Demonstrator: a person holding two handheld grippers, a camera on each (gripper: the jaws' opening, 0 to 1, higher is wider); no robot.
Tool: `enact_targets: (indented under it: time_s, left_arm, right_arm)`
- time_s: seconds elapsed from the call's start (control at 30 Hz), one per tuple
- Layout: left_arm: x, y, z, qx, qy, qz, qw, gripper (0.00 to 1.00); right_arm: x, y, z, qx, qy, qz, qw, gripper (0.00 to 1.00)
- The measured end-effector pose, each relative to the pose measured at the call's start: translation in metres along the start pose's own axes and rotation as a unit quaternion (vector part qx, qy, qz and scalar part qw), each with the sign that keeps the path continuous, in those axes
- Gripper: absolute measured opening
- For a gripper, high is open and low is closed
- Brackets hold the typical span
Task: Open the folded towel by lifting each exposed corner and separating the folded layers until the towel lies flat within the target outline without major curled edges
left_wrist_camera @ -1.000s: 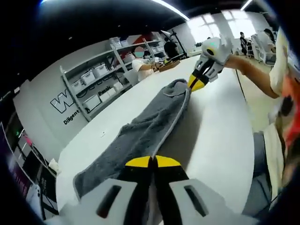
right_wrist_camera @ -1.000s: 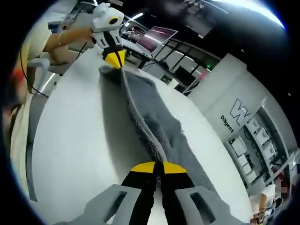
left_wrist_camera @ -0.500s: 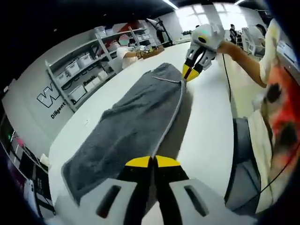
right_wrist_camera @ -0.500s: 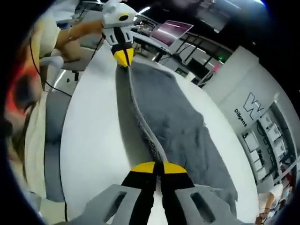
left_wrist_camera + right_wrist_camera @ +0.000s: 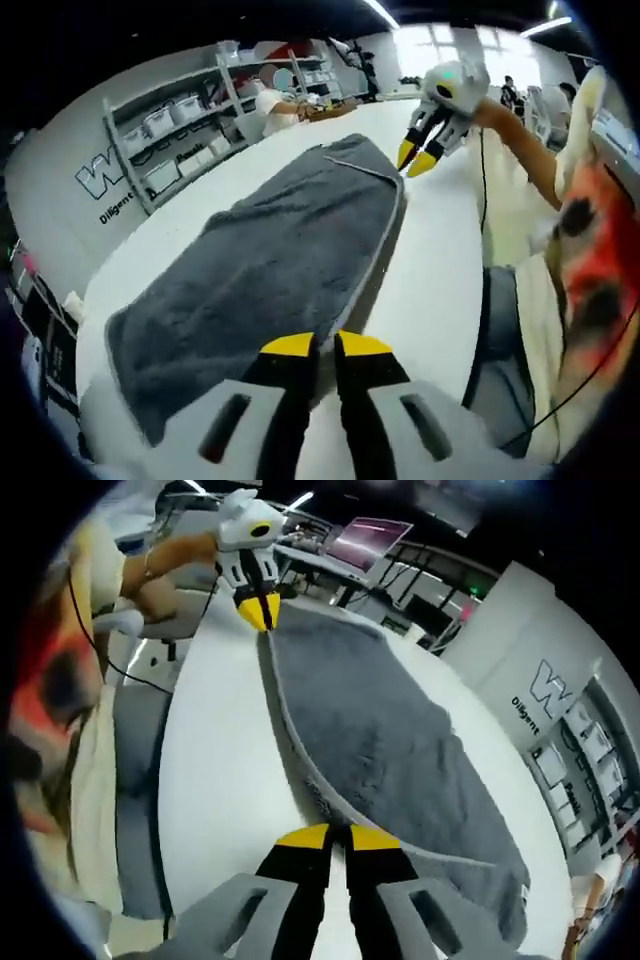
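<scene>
A grey towel (image 5: 270, 250) lies spread out flat on the white table (image 5: 440, 260). In the left gripper view my left gripper (image 5: 325, 347) sits at the towel's near edge, its yellow-tipped jaws a little apart. My right gripper (image 5: 415, 160) hovers just off the far right corner, jaws apart and holding nothing. In the right gripper view the towel (image 5: 370, 720) runs away from my right gripper (image 5: 338, 836), whose jaws stand slightly parted over the pale hem. At the far corner is my left gripper (image 5: 259, 615).
Shelves with white bins (image 5: 170, 140) line the wall behind the table, and a person (image 5: 272, 100) sits at its far end. A grey chair (image 5: 135, 780) stands at the table's edge. Desks with a monitor (image 5: 370, 540) stand beyond. Bare tabletop (image 5: 220, 760) flanks the towel.
The towel, stretched and lifted along one edge before, now lies wide and flat. Both grippers' jaws have parted, and the right one has come off the far corner.
</scene>
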State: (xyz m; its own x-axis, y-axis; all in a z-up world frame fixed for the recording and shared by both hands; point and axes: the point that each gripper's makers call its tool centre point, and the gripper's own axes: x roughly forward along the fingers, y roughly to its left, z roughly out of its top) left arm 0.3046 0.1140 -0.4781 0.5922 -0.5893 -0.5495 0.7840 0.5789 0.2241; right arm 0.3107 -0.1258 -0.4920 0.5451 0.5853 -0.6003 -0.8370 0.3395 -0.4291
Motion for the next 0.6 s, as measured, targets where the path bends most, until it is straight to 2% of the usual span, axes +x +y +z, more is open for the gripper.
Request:
enact_targets:
  time_s: [0.13,0.2,0.23,0.3,0.33,0.37,0.43,0.5,0.6]
  left_arm:
    - [-0.018,0.019,-0.003,-0.061,-0.026,0.037,0.9971,0.12]
    - [-0.029,0.032,-0.013,-0.077,-0.021,0.069,0.9944,0.14]
    - [-0.037,0.041,-0.021,-0.086,-0.015,0.093,0.9918,0.16]
    - [-0.045,0.051,-0.029,-0.094,-0.01,0.118,0.9884,0.2]
    - [-0.054,0.063,-0.039,-0.112,-0.007,0.149,0.9825,0.24]
    - [-0.055,0.065,-0.04,-0.115,-0.01,0.155,0.9811,0.29]
    - [-0.062,0.076,-0.056,-0.142,-0.003,0.18,0.9733,0.44]
    - [-0.062,0.08,-0.062,-0.146,0.0,0.189,0.971,0.52]
    - [-0.061,0.087,-0.07,-0.154,-0.001,0.203,0.9669,0.48]
  right_arm:
    - [-0.006,-0.004,-0.005,0.011,0.009,-0.012,0.9998,0.23]
    - [-0.01,-0.012,-0.009,0.032,0.013,-0.033,0.9989,0.36]
    - [-0.011,-0.014,-0.011,0.042,0.016,-0.038,0.9983,0.42]
    - [-0.012,-0.016,-0.014,0.053,0.019,-0.042,0.9975,0.52]
    - [-0.014,-0.019,-0.018,0.066,0.026,-0.051,0.9962,0.53]
    - [-0.015,-0.022,-0.02,0.071,0.031,-0.059,0.9953,0.52]
    - [-0.016,-0.027,-0.022,0.076,0.033,-0.07,0.9941,0.55]
    - [-0.017,-0.029,-0.023,0.085,0.031,-0.074,0.9931,0.61]
    - [-0.018,-0.032,-0.023,0.093,0.029,-0.081,0.992,0.57]
